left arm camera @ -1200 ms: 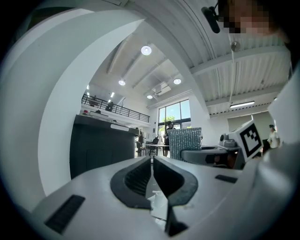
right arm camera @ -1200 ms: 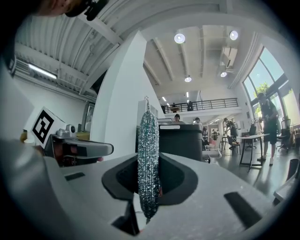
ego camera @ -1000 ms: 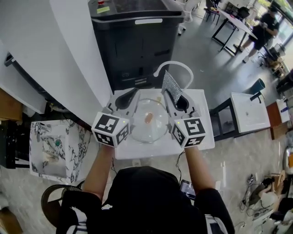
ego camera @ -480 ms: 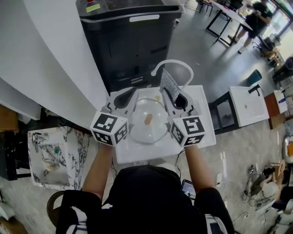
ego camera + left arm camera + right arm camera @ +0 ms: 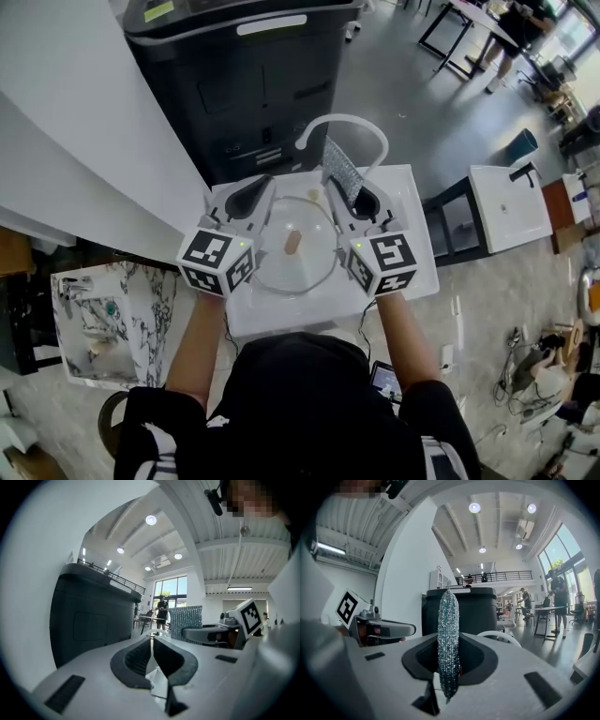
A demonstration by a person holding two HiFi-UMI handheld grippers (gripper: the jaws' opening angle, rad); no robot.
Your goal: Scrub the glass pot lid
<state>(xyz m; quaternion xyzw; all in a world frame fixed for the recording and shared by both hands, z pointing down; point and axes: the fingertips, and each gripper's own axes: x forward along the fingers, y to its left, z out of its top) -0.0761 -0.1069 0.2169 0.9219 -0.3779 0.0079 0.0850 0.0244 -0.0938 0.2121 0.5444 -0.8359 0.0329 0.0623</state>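
The glass pot lid (image 5: 314, 267) lies at the middle of the white tabletop (image 5: 408, 202), its tan knob (image 5: 292, 244) facing up, which leaves the whole dome open to a wipe from above. The two tools flank it. The right gripper (image 5: 361, 202) is clamped on a silvery mesh scrub pad (image 5: 339, 167), pinched by its lower part so most of it stands free above the jaws at the far edge of the tabletop, just under the white arched faucet (image 5: 339, 118). That hold looks chosen to give a loose working face for rubbing, though the pad is not yet on the glass. The left gripper (image 5: 258, 187) sits at the lid's far-left rim with its jaws drawn together to a thin slit. It seems placed to steady the lid while the other scrubs, but whether it pinches the rim or merely lies beside it I cannot tell — the glass is too clear to trace there. As for writing, each marker cube (image 5: 216, 261) carries only black-and-white square patterns, no letters. The dark cabinet (image 5: 253, 84) beyond the far edge bears a yellow label (image 5: 157, 10) and a white strip (image 5: 272, 24), both too small to read, and no brand shows on the lid or pad.
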